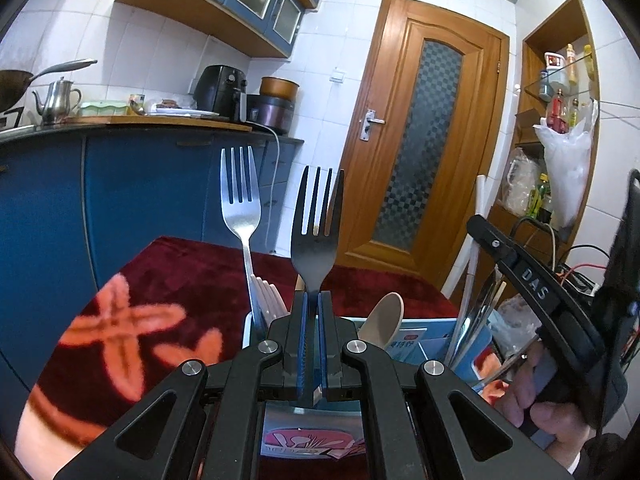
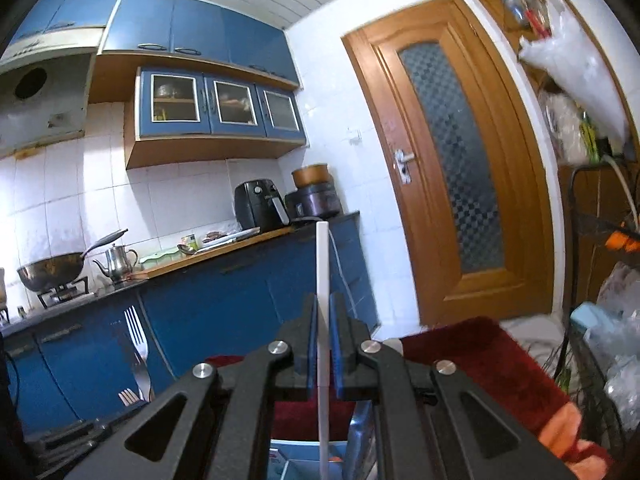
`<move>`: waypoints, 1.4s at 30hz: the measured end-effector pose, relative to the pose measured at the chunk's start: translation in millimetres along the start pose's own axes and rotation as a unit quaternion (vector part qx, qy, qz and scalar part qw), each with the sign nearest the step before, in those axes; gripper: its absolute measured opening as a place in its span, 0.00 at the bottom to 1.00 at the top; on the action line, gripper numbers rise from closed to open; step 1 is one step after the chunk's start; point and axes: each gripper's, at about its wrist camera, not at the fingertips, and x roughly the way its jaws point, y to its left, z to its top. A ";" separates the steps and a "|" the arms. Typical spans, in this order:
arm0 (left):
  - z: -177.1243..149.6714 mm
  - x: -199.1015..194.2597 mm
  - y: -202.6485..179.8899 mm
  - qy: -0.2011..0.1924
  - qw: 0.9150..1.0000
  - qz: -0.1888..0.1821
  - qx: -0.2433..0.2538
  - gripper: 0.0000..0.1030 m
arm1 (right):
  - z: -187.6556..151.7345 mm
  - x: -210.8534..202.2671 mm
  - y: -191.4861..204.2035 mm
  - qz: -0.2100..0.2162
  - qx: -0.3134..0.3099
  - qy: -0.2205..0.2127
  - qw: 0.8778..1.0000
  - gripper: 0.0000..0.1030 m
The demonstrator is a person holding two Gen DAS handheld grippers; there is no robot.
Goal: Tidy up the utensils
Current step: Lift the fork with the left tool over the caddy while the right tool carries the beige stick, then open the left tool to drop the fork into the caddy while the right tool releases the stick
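Right tool clamping upright white chopstick

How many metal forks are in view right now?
2. A dark fork stands tines-up, clamped in the left gripper; a silver fork stands in the organizer left of it. Others may be hidden.

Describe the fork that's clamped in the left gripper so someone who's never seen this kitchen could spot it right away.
Start at the red patterned cloth covering the table. Above its near edge, the left gripper is shut on the dark fork, tines pointing up. Unlike the shiny silver fork standing upright to its left, this one is matte black.
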 end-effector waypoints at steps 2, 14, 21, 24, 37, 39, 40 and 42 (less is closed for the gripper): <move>-0.5 0.4 -0.4 0.001 1.000 -0.001 0.000 0.04 | -1.0 -1.5 2.2 -0.003 -0.009 0.000 1.000 0.08; 2.8 -10.4 -7.3 0.011 1.000 -0.018 0.001 0.15 | 4.3 -27.4 2.3 0.019 -0.006 0.021 1.000 0.21; 2.6 -42.4 -16.7 0.004 1.000 -0.019 0.017 0.16 | 13.2 -57.0 3.9 0.039 0.008 0.030 0.999 0.22; -0.7 -56.3 -19.2 0.005 1.000 -0.015 0.024 0.16 | 14.8 -72.6 6.5 0.044 0.017 0.042 0.998 0.23; -25.9 -119.8 -20.1 -0.011 0.998 0.027 0.054 0.63 | -10.7 -129.1 15.8 0.062 0.020 0.102 0.993 0.56; -32.0 -128.0 -20.0 -0.017 0.997 0.040 0.059 0.68 | -17.0 -138.0 15.9 0.062 0.019 0.107 0.992 0.62; -36.2 -132.2 -19.8 -0.017 0.997 0.046 0.061 0.71 | -19.0 -140.8 15.4 0.061 0.019 0.108 0.992 0.64; -42.1 -137.2 -18.5 -0.015 0.997 0.052 0.062 0.73 | -25.1 -149.1 14.4 0.060 0.017 0.111 0.992 0.70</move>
